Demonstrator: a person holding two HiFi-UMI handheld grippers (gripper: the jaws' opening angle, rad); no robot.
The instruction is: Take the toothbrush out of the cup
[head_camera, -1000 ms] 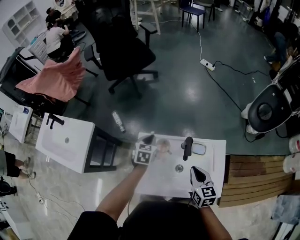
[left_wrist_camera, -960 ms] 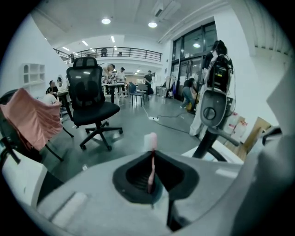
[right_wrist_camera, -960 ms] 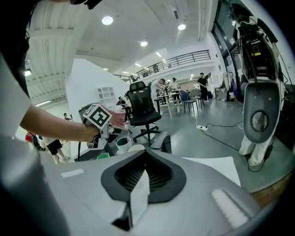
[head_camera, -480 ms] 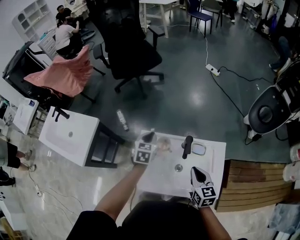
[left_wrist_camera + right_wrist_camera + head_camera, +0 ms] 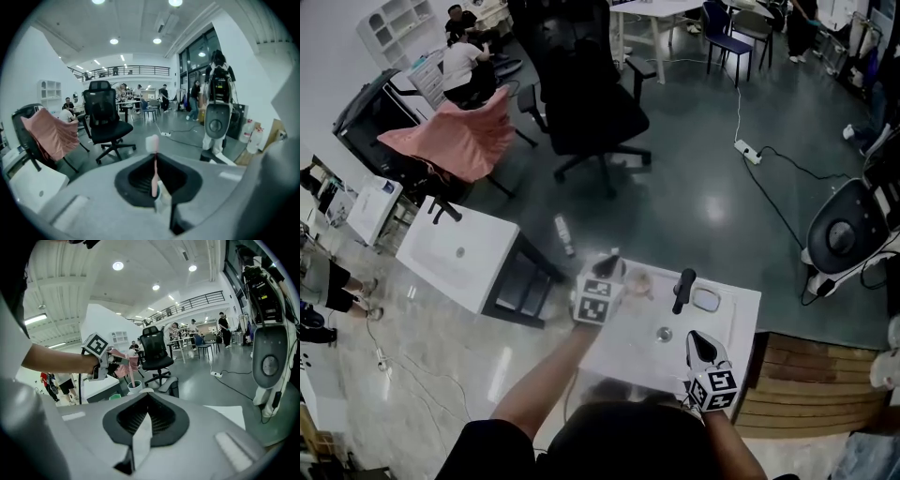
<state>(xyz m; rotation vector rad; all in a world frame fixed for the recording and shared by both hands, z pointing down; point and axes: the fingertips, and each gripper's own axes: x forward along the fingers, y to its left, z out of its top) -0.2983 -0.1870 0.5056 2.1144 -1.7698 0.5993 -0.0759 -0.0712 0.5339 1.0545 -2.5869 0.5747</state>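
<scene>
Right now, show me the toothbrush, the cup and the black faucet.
toothbrush (image 5: 154, 172): left gripper view, on its pink handle between the jaws.
cup (image 5: 135, 387): right gripper view, on its side wall.
black faucet (image 5: 682, 289): head view, on its upright body.

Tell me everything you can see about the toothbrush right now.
The toothbrush is slim, with a pink, plastic-looking handle and a pale head on top. It stands nearly upright, pinched between the shut jaws of the left gripper. In the right gripper view its lower end reaches the mouth of the white cup; whether it has cleared the rim is unclear.
</scene>
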